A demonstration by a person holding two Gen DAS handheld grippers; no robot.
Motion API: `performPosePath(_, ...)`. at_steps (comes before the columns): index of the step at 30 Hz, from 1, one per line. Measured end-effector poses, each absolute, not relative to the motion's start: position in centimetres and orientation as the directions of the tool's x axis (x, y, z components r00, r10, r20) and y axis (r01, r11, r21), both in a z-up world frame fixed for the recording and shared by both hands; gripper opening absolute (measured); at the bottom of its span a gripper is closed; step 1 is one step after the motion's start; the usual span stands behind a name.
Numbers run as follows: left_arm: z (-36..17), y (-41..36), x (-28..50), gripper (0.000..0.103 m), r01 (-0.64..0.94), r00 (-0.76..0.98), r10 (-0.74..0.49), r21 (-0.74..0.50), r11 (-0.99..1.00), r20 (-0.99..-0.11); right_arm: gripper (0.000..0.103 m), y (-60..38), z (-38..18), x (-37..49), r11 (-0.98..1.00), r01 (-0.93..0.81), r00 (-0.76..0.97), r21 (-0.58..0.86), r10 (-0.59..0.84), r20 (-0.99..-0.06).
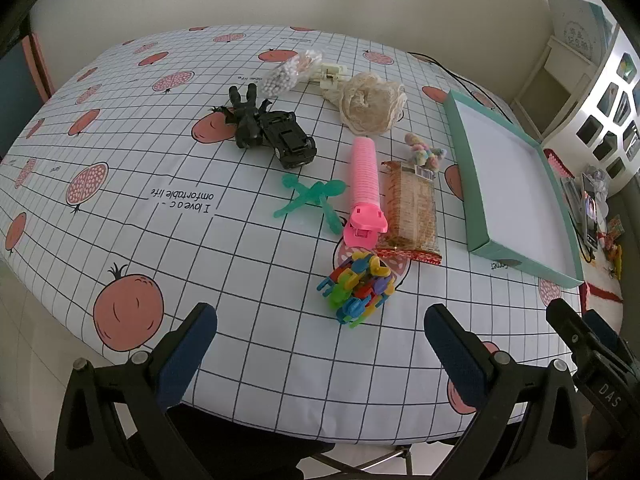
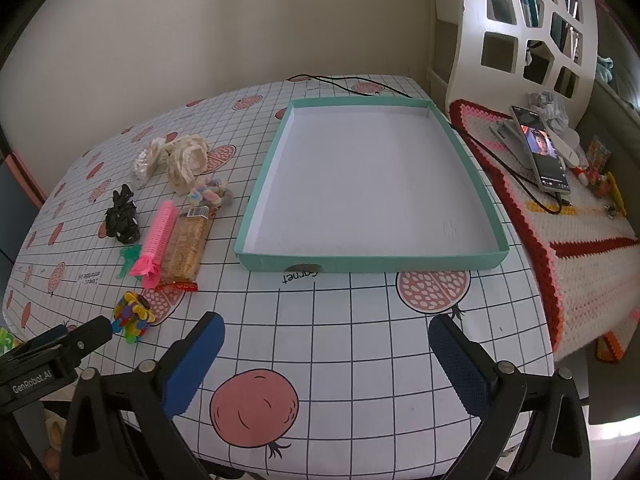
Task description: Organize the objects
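Matt cardboard tray [image 2: 368,261], printed cloth table cover [image 2: 360,340], glossy plastic snack wrapper [image 1: 410,210].

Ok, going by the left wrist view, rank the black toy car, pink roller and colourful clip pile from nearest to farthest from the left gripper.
1. Colourful clip pile, just ahead of the left gripper, slightly right.
2. Pink roller, behind the pile, mid-table.
3. Black toy car, farther back, left of the roller.

We carry two alike grippers: the left gripper [image 1: 320,340] and right gripper [image 2: 326,350] are black plastic frames with triangular cut-outs, silver screws at the finger joints, and ribbed dark blue pads [image 1: 186,354] on the fingers. White lettering reads "DAS" on the right one's side and "GenRobot.AI" on the left one's.
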State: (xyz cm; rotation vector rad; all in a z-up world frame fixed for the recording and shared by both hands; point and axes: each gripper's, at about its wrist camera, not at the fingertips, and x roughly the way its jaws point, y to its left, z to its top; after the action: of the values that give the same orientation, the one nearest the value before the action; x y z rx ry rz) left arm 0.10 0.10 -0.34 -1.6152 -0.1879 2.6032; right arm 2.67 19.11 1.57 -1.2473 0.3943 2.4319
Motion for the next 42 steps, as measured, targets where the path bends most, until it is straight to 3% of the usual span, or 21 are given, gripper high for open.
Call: performPosePath(42, -0.42, 0.55, 0.33, 0.103, -0.020, -0.432, 0.140, -0.145, -0.989, -0.891, 0.103, 18.84, 1.48, 2.52, -0.892, -0.447, -0.535, 0.069, 0.204, -0.820)
